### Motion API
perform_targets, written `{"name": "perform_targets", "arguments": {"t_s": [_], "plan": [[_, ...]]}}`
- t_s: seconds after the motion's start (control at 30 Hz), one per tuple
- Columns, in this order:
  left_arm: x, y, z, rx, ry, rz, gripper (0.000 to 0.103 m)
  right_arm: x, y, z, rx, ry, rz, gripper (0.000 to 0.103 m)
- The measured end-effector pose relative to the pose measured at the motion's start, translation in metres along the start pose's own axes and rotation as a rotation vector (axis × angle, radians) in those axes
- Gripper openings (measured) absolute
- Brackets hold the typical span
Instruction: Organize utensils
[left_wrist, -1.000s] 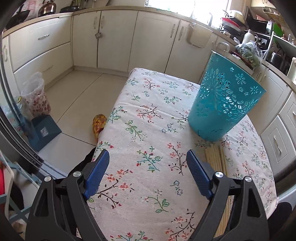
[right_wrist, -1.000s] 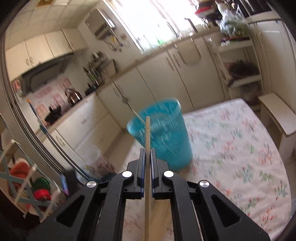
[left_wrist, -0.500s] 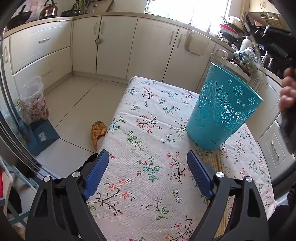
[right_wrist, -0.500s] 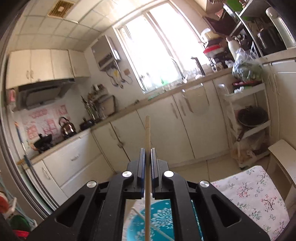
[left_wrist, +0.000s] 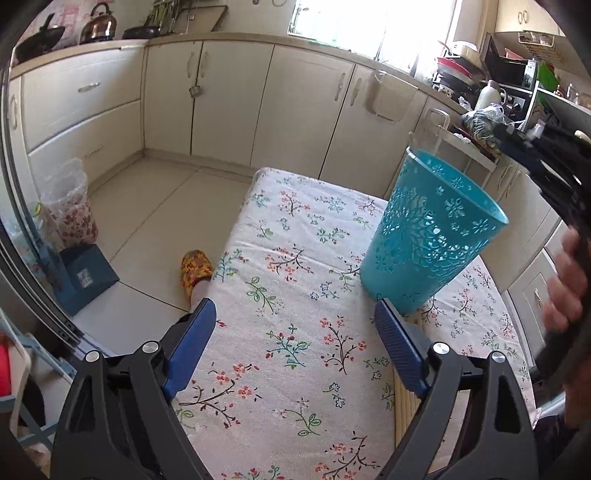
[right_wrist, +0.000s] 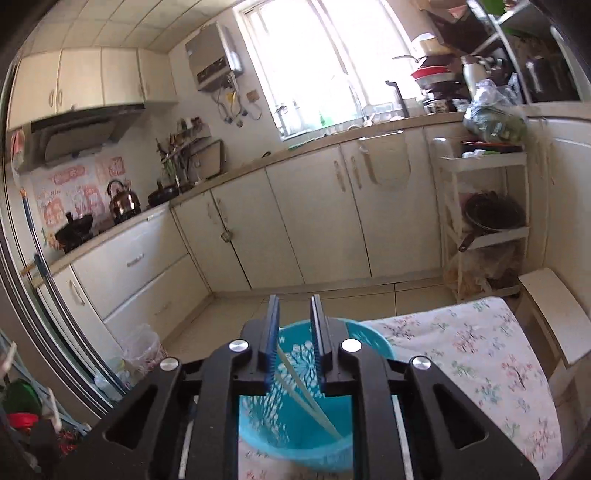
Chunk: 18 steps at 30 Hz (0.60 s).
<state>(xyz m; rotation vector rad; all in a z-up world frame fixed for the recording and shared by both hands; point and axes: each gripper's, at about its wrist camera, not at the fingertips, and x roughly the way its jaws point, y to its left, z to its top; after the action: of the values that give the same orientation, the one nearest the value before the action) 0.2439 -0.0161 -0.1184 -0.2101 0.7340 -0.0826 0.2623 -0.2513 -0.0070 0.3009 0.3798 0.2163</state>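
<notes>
A turquoise perforated basket (left_wrist: 428, 236) stands upright on the floral tablecloth (left_wrist: 295, 288). In the right wrist view I look down into the basket (right_wrist: 295, 428); wooden chopsticks (right_wrist: 306, 391) lean inside it. My right gripper (right_wrist: 294, 314) is open and empty just above the basket's rim; it also shows in the left wrist view (left_wrist: 546, 158) at the upper right. My left gripper (left_wrist: 295, 325) is open and empty low over the table's near part. More wooden chopsticks (left_wrist: 404, 402) lie on the cloth under its right finger.
Cream kitchen cabinets (left_wrist: 236, 92) line the far walls. A white shelf rack (right_wrist: 484, 221) and a white stool (right_wrist: 554, 317) stand past the table's far end. A patterned slipper (left_wrist: 195, 269) and a lined bin (left_wrist: 68, 206) are on the floor at left.
My right gripper held a chopstick upright over the basket, then opened; the chopstick now leans inside the basket. The left gripper stayed open and shifted slightly.
</notes>
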Motion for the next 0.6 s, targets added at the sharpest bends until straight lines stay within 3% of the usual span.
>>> {"name": "perform_targets", "arguments": {"t_s": [0.13,0.23,0.43,0.6], "plan": [[-0.020,-0.007,-0.002,0.031,-0.020,0.038,0.088,-0.056,-0.007,-0.033,0.046,0.010,-0.050,0.032],[-0.029,-0.009,-0.008,0.034,-0.011,0.052,0.089,-0.072,-0.014,-0.076,0.062,0.116,-0.108,0.032],[-0.039,-0.010,-0.026,0.059,0.018,0.081,0.090,-0.048,-0.029,-0.150,0.093,0.371,-0.153,0.015],[-0.041,-0.001,-0.030,0.048,0.041,0.098,0.090,-0.012,-0.025,-0.153,0.058,0.443,-0.161,0.013]]}}
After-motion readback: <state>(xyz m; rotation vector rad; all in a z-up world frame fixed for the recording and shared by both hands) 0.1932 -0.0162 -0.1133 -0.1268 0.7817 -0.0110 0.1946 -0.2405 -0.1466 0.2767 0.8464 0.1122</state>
